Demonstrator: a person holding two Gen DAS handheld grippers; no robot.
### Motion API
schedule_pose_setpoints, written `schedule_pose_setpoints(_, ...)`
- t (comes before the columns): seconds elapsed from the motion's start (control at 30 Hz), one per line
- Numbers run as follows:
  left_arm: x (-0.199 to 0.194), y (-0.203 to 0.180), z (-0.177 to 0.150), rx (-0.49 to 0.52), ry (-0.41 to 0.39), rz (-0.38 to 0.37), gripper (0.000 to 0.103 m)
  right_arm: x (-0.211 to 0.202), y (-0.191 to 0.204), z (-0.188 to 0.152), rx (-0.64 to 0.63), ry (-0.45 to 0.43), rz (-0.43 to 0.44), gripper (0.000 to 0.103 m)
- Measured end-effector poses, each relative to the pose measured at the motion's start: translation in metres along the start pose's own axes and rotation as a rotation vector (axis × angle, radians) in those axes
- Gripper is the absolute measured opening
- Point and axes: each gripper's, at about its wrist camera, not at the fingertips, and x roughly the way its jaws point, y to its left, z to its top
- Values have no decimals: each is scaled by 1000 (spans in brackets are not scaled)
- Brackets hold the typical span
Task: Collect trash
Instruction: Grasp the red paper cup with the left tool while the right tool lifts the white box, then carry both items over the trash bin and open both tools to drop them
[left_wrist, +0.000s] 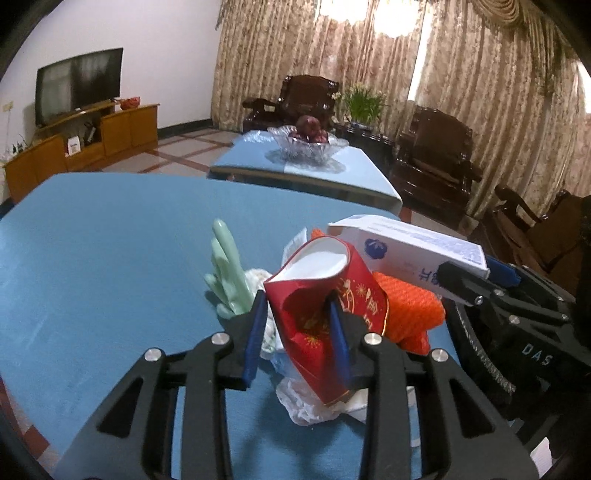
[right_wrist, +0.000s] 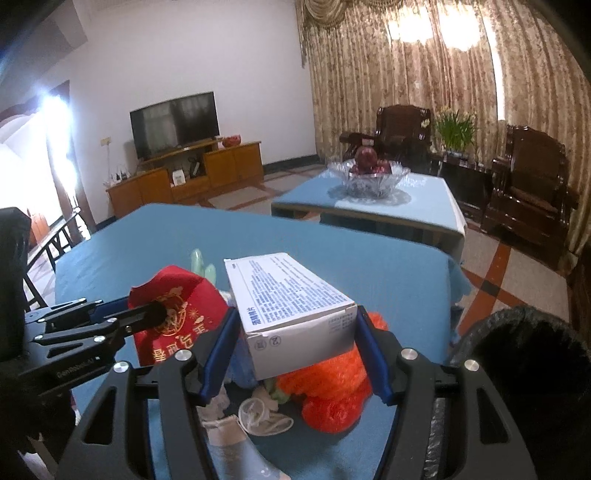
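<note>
My left gripper (left_wrist: 297, 334) is shut on a crushed red paper cup (left_wrist: 325, 295) and holds it above the blue table (left_wrist: 110, 240); the cup also shows in the right wrist view (right_wrist: 177, 314). My right gripper (right_wrist: 295, 350) is shut on a white cardboard box (right_wrist: 291, 306), also seen in the left wrist view (left_wrist: 406, 247). Under them lie an orange foam net (right_wrist: 328, 387), clear plastic wrap (left_wrist: 306, 402) and a pale green ceramic piece (left_wrist: 225, 266).
A black-lined trash bin (right_wrist: 524, 362) stands at the table's right edge. A second blue table carries a glass fruit bowl (left_wrist: 306, 142). Dark wooden armchairs (left_wrist: 432, 155), curtains and a TV cabinet (left_wrist: 81, 147) are beyond.
</note>
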Motion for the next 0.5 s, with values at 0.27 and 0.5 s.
schedule_pose_setpoints(0.27, -22, -22, 18, 34, -42, -5, 31, -32, -13, 15, 20, -79, -27, 61)
schedule_pose_setpoints(0.5, -21, -67, 29, 85, -54, -73, 31, -77, -57, 15, 82, -129, -115, 61)
